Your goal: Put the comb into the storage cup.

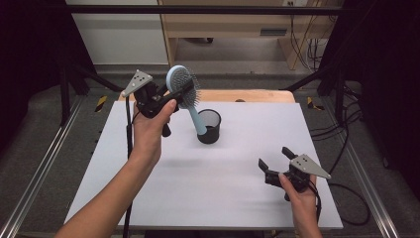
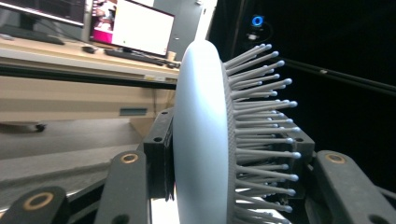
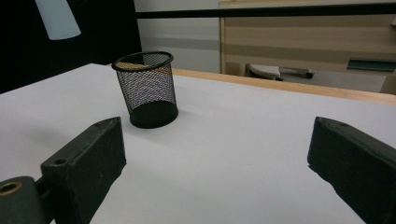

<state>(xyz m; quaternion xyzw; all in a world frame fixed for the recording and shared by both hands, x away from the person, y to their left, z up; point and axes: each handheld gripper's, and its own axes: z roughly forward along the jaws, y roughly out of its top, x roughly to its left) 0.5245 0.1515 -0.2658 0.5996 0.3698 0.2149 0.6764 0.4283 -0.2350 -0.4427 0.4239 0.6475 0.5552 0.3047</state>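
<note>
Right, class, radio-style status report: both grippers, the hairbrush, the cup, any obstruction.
Left gripper shut on pale blue oval hairbrush, handle hanging over black mesh cup. Right gripper open, empty, low over white table. Nothing in the way.

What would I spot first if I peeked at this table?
The pale blue hairbrush, lifted above the white table with its head pinched in the left gripper and its handle pointing down toward a black mesh cup. In the left gripper view its grey bristles stick out to the right. The right gripper waits open near the table's front right corner.
</note>
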